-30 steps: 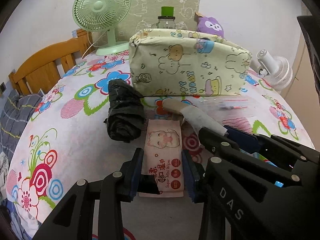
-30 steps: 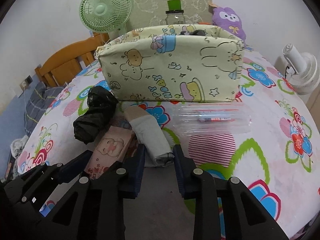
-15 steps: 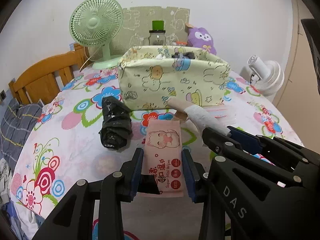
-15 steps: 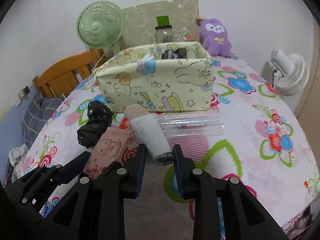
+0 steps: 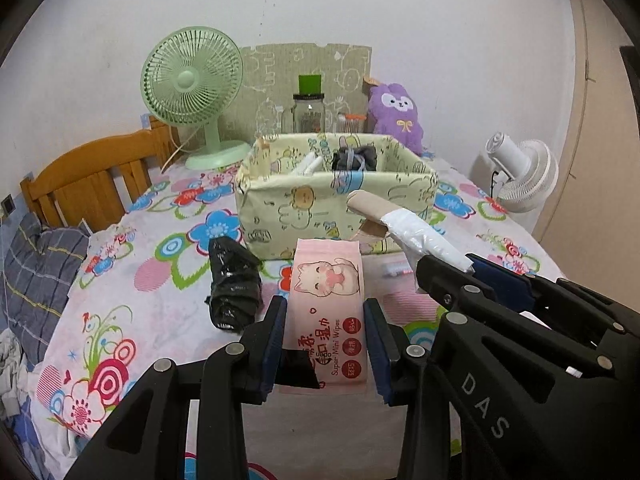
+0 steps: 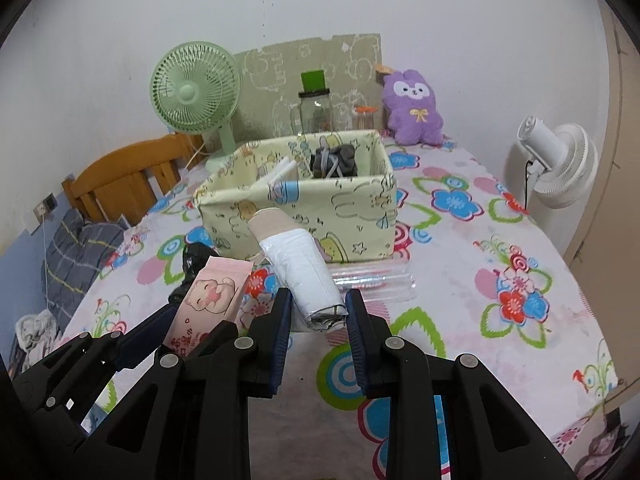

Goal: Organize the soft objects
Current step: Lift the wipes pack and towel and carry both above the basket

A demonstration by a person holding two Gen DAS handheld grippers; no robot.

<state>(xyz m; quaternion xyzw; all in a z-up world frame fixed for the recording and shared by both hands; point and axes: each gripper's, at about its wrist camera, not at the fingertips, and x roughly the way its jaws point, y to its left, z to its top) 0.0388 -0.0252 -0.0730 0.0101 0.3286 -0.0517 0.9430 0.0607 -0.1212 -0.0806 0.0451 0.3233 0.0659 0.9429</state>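
My left gripper (image 5: 324, 342) is shut on a pink pack of wet wipes (image 5: 326, 312) with a cat picture and holds it above the flowered table. My right gripper (image 6: 318, 334) is shut on a white plastic roll on a beige tube (image 6: 306, 276), also lifted; it shows in the left wrist view (image 5: 404, 226) too. The pack also shows in the right wrist view (image 6: 210, 300). A yellow cartoon-print fabric box (image 5: 336, 200) stands ahead (image 6: 296, 204), holding a dark bundle (image 6: 334, 160) and white items. A black plastic bundle (image 5: 234, 288) lies on the table left of the pack.
A clear plastic packet (image 6: 372, 280) lies in front of the box. Behind the box stand a green fan (image 5: 192, 92), a glass jar (image 5: 308, 114) and a purple plush (image 5: 394, 114). A white fan (image 6: 560, 168) is at the right edge. A wooden headboard (image 5: 92, 184) is at left.
Both grippers have risen and pulled back from the table with the wipes pack and the roll held. The box now looks smaller and its inside shows.
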